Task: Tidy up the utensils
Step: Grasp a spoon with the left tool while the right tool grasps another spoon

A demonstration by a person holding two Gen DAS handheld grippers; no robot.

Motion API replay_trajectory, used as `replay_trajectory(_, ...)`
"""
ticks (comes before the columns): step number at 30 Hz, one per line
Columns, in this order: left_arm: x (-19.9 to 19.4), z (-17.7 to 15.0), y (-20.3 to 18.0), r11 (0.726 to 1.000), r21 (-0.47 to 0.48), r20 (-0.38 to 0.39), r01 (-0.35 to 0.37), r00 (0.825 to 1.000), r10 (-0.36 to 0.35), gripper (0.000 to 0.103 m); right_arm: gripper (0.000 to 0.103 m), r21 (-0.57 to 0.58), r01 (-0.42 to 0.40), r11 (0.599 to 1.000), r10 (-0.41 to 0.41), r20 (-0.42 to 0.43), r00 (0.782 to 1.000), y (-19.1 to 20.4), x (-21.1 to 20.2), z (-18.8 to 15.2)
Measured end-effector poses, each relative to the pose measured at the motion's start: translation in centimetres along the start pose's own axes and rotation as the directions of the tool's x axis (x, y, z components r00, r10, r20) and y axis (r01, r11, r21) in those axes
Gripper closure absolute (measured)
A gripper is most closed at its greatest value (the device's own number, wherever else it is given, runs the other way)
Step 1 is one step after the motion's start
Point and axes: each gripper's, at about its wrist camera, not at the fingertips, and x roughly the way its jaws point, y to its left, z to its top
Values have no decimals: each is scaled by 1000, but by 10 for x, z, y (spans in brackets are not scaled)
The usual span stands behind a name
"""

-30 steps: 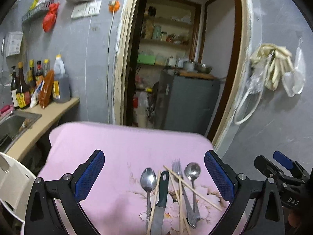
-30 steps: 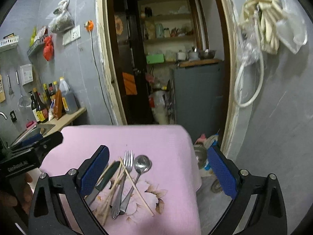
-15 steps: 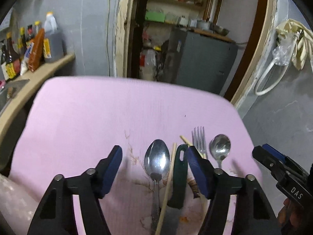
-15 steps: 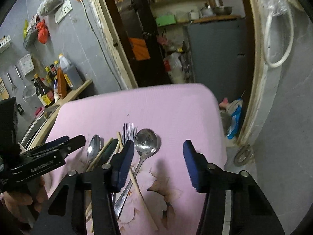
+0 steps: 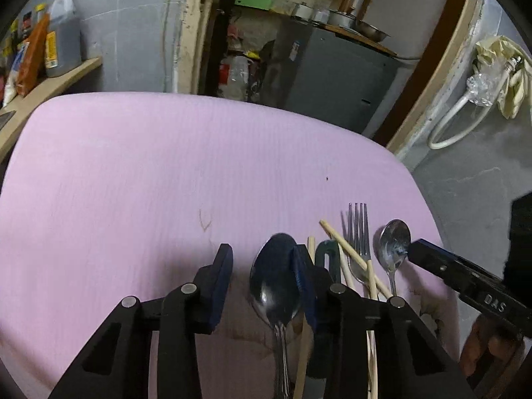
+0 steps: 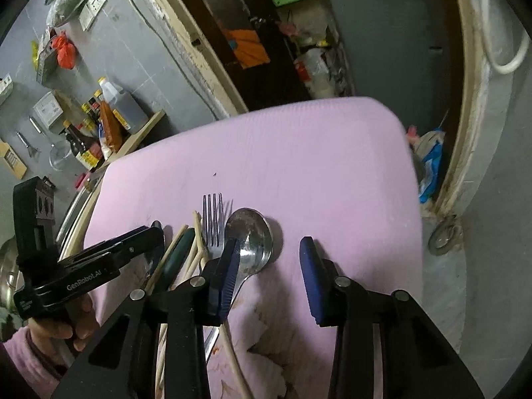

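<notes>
The left gripper (image 5: 262, 282) has its jaws partly apart, low over the pink-covered table (image 5: 166, 173), with the bowl of a large spoon (image 5: 274, 282) just inside its right pad. The right gripper (image 6: 269, 276) is likewise partly spread, its left pad over a round-bowled spoon (image 6: 254, 236). Between the two spoons lie a fork (image 6: 212, 222), chopsticks (image 5: 345, 246) and a green-handled knife (image 5: 327, 259), bunched together.
</notes>
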Motion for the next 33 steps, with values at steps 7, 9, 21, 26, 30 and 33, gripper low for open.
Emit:
replay_trajectory(7, 6, 6, -5, 997, 68, -38, 35, 999, -32, 81, 81, -87, -27, 996, 22, -59, 998, 7, 15, 15)
replay_trajectory(9, 6, 7, -8, 995, 97, -49, 27, 999, -23, 84, 86, -114, -35, 993, 26, -78, 997, 9, 17, 17)
replay_trajectory(21, -10, 8, -17, 991, 128, -56, 25, 998, -18, 100, 99, -139, 1, 990, -4, -24, 1000, 18, -13, 15)
replay_trajectory(26, -31, 2, -26, 988, 154, -2, -8, 1000, 9, 101, 99, -173, 97, 980, -81, 97, 992, 35, -50, 11)
replay_trajectory(30, -57, -2, -34, 984, 175, 80, -36, 997, 22, 101, 99, -202, 194, 960, -150, 214, 965, 56, -79, 8)
replay_trajectory(33, -79, -6, -41, 977, 195, 164, -85, 985, 53, 101, 99, -212, 270, 939, -200, 302, 932, 72, -100, 9)
